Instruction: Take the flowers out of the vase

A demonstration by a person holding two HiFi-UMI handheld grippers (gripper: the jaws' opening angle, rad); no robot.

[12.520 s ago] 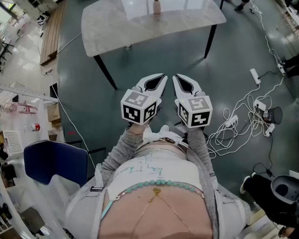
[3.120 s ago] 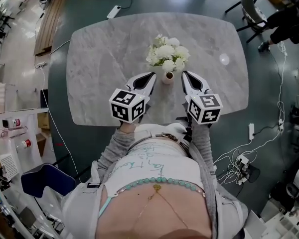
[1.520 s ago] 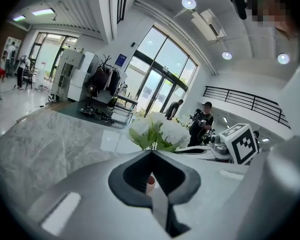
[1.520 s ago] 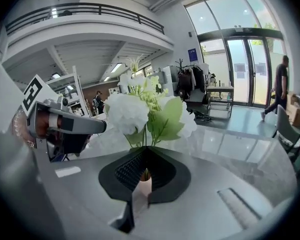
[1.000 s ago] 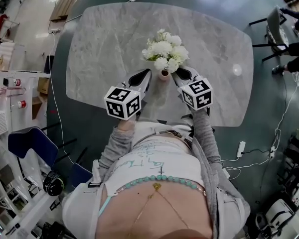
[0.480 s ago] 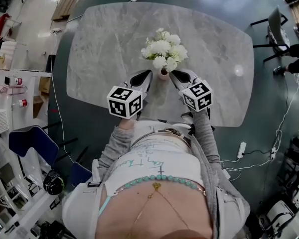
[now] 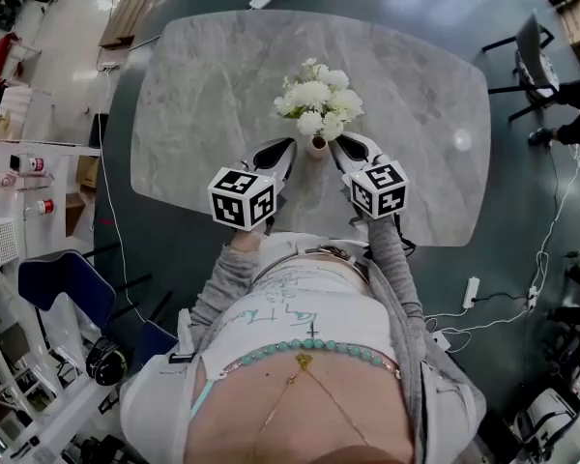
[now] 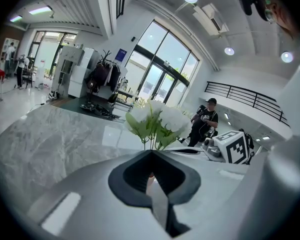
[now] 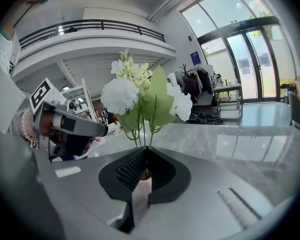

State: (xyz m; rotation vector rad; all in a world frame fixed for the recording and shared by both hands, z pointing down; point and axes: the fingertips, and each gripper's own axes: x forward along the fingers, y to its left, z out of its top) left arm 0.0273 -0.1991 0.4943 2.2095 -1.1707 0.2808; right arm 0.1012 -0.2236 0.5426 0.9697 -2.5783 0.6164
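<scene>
L claw [image 8: 151,152], R claw [image 9: 146,148] closed: gripper views only.

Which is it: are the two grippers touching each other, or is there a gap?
Apart. The head view shows the left gripper and the right gripper on opposite sides of the vase, which stands between them.
</scene>
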